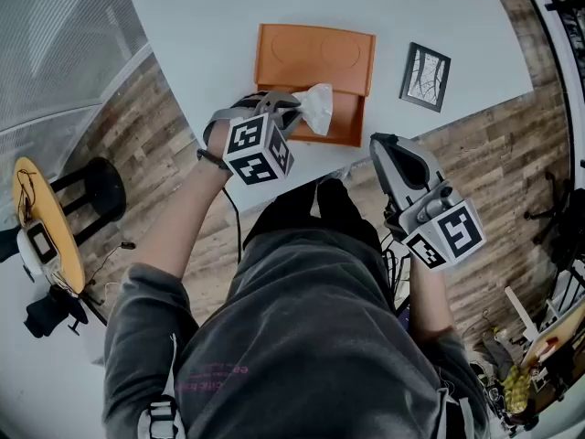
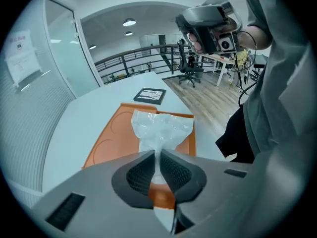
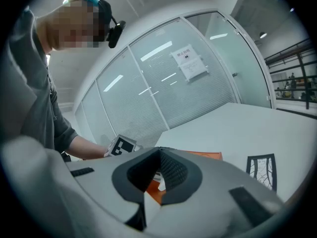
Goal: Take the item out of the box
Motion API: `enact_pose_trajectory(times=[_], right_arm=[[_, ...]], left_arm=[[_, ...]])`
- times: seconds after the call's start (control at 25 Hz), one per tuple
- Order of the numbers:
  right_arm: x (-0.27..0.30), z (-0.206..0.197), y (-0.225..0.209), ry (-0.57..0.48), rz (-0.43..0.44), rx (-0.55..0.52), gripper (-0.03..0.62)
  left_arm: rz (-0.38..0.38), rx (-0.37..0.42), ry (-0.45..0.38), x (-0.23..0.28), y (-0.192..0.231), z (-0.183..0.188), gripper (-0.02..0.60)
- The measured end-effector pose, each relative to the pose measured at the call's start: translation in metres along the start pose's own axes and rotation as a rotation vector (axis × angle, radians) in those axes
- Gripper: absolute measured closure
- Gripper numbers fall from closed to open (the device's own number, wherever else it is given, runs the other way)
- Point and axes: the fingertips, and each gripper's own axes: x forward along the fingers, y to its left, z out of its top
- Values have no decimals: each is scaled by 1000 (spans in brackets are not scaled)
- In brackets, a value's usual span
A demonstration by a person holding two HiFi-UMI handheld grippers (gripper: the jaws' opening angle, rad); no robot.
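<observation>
**A:** Where is the item?

**B:** It is a crumpled clear plastic bag (image 1: 317, 108), and the left tool (image 1: 294, 110) has it. In the left gripper view the two ribbed pads are closed on a narrow fold of the bag. The rest of it fans out beyond the tips, over the near part of the orange box (image 1: 315, 58). I can't tell whether its far end touches the box.

**A:** And the box?

**B:** It lies flat on the white counter (image 1: 201, 26), close to the edge nearest the person. Two shallow round shapes are pressed into its orange surface.

**A:** What about the other hand?

**B:** The right tool (image 1: 388, 141) is held to the right of the box, near the counter's edge and apart from the box. In its own view the tips meet, and no object sits between them. Past them you can see part of the box and the marker cube of the left tool.

**A:** What else is close by?

**B:** A black framed picture (image 1: 425, 76) lies flat on the counter, to the right of the box and apart from it. It is the nearest thing to the box.

**A:** And further off?

**B:** A black stool (image 1: 96, 190) stands on the wooden floor to the left. The left gripper view shows an office chair (image 2: 188, 69) well beyond the counter. A paper notice (image 3: 190, 62) hangs on the glass wall behind.
</observation>
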Motion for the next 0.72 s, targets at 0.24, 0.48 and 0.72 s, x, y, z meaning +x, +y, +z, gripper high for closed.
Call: enact_pose_trajectory(times=[0.24,0.48,0.72], right_arm=[[0,14,11,-16,8,-35,589],[-1,24,19,-32,13,-60,589],[0,36,26,-48,18,-90,589]], left_arm=[[72,-35,-82,-36,15,21,548],[124,-100,-165,-64,29,38,548],[169,-145,-224,-88,40,47,548]])
